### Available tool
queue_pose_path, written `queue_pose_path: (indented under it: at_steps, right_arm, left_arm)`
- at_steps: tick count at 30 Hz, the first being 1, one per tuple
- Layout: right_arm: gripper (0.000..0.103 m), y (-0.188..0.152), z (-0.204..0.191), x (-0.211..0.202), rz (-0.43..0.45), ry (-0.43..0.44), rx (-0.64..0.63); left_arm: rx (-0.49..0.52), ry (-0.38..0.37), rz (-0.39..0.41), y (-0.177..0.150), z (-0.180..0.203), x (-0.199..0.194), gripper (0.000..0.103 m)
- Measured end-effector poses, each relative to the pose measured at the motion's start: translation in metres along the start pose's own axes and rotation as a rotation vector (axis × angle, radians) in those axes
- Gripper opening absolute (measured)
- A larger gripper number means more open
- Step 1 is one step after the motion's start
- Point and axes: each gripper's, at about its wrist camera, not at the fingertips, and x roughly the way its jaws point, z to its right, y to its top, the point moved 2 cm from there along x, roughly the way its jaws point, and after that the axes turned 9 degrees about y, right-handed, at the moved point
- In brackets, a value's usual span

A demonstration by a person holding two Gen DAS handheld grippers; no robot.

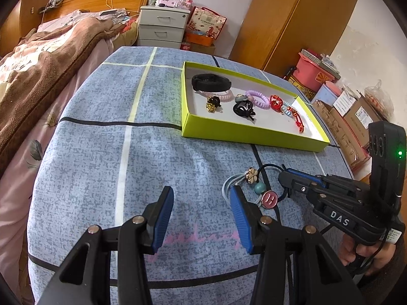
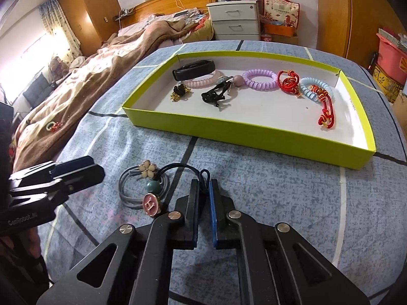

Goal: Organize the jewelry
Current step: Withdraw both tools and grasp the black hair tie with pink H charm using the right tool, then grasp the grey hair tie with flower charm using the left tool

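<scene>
A lime-green tray (image 1: 254,133) (image 2: 254,129) lies on the blue cloth and holds several hair ties, bracelets and a black band (image 2: 194,70). In front of it lies a bundle of hair ties (image 1: 257,185) (image 2: 150,188) with a flower charm, a green bead and a pink round charm. My right gripper (image 2: 204,186) is shut on the dark elastic loop (image 2: 204,175) of this bundle; it also shows in the left wrist view (image 1: 286,175). My left gripper (image 1: 202,198) is open and empty, its right finger touching the bundle's left edge; it shows at the left of the right wrist view (image 2: 84,169).
The table is round with a blue checked cloth (image 1: 127,152). A bed with a brown blanket (image 2: 89,81) lies to the left, with a small beaded ring (image 2: 52,126) on it. Drawers (image 2: 234,21), a wardrobe (image 1: 292,20) and boxes (image 1: 351,117) stand behind and to the right.
</scene>
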Motion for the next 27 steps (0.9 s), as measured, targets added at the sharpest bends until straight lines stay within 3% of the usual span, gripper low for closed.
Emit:
queue_pose_path:
  at_steps: [11,23,27]
  right_arm:
    - [0.007,-0.003,0.010,-0.030,0.069,0.058,0.052]
    - [0.007,-0.013,0.042,-0.038,0.038,-0.046,0.066]
    - [0.007,-0.015,0.047,-0.037,0.036,-0.054,0.075]
  left_arm:
    - [0.029,0.008,-0.011,0.001,0.010,0.006,0.048]
    - [0.108,-0.019,-0.037,0.006,0.040,0.023,0.051]
    - [0.157,0.019,-0.021,0.010,0.051,0.022,0.052]
